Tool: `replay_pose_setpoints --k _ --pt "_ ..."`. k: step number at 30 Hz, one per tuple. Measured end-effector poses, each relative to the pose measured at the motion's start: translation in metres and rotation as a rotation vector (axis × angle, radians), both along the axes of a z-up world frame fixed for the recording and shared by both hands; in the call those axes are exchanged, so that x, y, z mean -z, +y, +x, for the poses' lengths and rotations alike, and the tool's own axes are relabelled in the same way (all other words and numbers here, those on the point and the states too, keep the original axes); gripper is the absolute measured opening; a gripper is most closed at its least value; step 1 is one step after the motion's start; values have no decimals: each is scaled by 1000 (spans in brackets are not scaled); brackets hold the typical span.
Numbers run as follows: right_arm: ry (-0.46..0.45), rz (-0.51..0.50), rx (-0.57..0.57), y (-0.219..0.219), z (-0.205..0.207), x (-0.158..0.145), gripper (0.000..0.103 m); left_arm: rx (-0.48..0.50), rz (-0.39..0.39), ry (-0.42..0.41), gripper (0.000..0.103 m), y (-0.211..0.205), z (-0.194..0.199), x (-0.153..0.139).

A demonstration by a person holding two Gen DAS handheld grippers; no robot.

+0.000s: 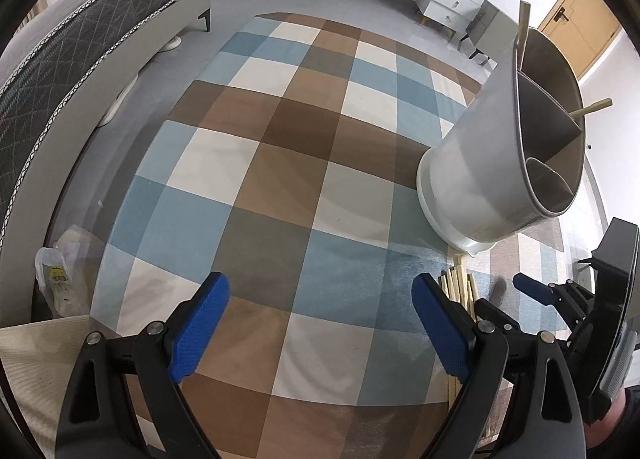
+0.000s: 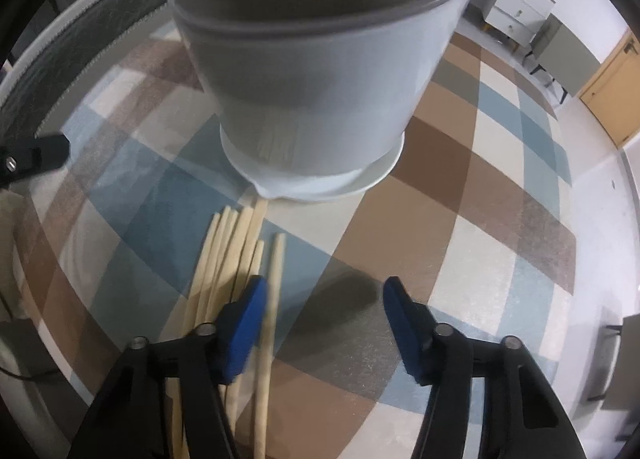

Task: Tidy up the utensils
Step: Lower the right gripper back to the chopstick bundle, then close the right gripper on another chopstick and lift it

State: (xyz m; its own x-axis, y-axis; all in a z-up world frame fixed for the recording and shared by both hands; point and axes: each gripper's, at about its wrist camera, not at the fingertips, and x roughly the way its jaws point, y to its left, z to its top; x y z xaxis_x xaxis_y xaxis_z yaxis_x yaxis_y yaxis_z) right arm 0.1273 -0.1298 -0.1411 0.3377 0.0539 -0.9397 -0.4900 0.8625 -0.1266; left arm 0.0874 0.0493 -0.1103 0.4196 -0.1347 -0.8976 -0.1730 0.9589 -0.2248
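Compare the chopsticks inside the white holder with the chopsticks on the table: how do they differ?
The chopsticks in the holder stand or lean, ends above the rim of the white holder; the chopsticks on the table lie flat. Two show in the holder, set apart; the table ones are many, bunched side by side. All are pale wood.

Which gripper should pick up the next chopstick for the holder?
Right. The right gripper sits over the chopsticks, one chopstick between its open jaws. The left gripper hangs open over bare glass, beside the holder.
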Motion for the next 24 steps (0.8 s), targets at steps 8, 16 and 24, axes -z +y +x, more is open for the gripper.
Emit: replay_pose_setpoints --k 8,16,24 --pt "13 54 32 4 8 0 39 4 9 10 90 0 1 3" --pt "8 137 72 -2 12 -4 3 44 -14 9 90 -12 0 3" --pt "-47 399 276 -69 3 -49 3 106 -47 12 89 -40 -7 5"
